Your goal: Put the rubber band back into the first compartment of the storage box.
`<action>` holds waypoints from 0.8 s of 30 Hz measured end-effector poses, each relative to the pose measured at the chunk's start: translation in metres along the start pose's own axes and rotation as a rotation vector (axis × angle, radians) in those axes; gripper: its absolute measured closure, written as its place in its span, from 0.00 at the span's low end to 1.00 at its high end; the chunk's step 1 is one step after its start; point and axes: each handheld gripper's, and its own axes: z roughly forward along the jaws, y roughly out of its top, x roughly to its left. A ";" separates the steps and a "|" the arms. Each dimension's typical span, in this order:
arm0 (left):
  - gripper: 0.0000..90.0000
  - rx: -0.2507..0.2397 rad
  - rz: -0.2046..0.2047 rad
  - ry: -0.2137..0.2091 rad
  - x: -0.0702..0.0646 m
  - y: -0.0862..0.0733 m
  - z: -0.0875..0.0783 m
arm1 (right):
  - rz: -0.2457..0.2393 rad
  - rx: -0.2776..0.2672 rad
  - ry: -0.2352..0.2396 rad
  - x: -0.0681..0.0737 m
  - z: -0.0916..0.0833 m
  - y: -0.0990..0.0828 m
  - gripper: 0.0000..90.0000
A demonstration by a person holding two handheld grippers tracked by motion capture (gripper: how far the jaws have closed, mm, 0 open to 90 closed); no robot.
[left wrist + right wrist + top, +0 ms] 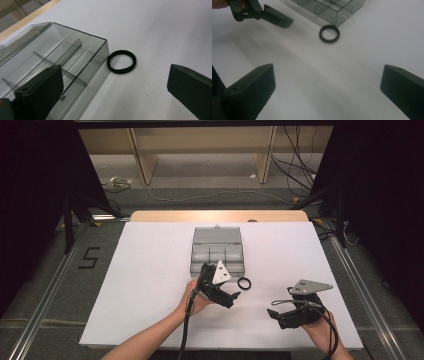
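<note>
In the high view my left gripper (pixel 227 294) covers the near left corner of the clear box (pixel 218 251), so I can't see that part. In my left gripper view the box runs off the left edge, and one of my jaws hides its near wall. In my right gripper view the top edge cuts the box off, and my left gripper's top is cut off too. The black ring (pixel 244 283) is too small in the high view to tell what it's made of.
</note>
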 end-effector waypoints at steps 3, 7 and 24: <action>0.04 0.001 0.006 -0.020 -0.005 0.002 0.007 | -0.002 0.000 0.001 0.000 0.000 0.000 0.01; 0.09 0.004 0.015 -0.030 -0.008 0.006 0.013 | 0.000 0.001 0.002 -0.001 0.001 0.000 0.01; 0.57 0.075 -0.010 -0.084 -0.012 0.007 0.049 | -0.036 0.013 -0.004 0.000 0.003 0.000 0.01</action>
